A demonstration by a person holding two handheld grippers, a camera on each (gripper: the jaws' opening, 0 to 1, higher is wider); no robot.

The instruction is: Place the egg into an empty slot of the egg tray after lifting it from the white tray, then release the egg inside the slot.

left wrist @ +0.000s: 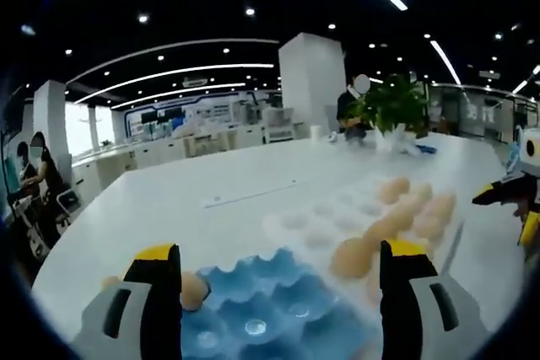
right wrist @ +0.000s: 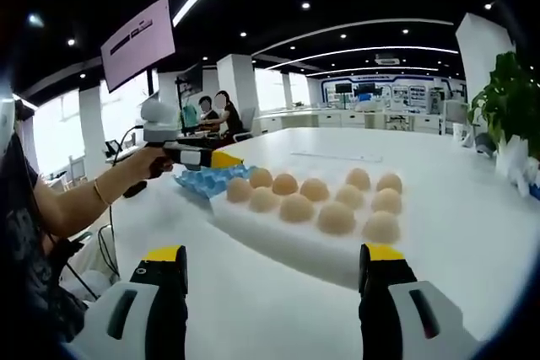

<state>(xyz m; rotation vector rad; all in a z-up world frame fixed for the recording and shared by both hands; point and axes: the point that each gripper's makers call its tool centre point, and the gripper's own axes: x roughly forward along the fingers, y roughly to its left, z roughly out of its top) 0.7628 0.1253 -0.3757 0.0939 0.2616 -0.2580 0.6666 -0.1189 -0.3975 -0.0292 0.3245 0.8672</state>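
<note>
Two grippers are in play, neither holding anything. In the left gripper view, the left gripper [left wrist: 280,280] has its jaws spread wide apart over the blue egg tray [left wrist: 270,309], whose near cups look empty; one egg [left wrist: 192,289] shows at that tray's left edge, just beside the left jaw. Just beyond the blue tray lies the white tray [left wrist: 337,212], touching or nearly touching it, with eggs along its right side and bare cups on its left. The nearest of those eggs [left wrist: 353,257] sits close to the right jaw.

In the right gripper view, the right gripper [right wrist: 274,280] hangs with jaws apart above bare table [right wrist: 278,309], short of the white tray [right wrist: 253,229]. Ten eggs [right wrist: 336,217] stand there in two rows. Past the tray, the left gripper [right wrist: 198,158] hovers at the blue egg tray [right wrist: 202,181], held in a person's hand [right wrist: 143,166].

Judgement: no egg is lifted yet; the pick is the step in hand. To do it well, centre the jaws on one egg at the tray's near edge, come down straight so neighbours aren't nudged, close gently across the widest part, lift clear before moving sideways. Over-squeezing risks a crack; an off-centre grip risks a roll.

Far off: a potted plant [right wrist: 510,103], a wall screen [right wrist: 137,44], people seated at benches.
</note>
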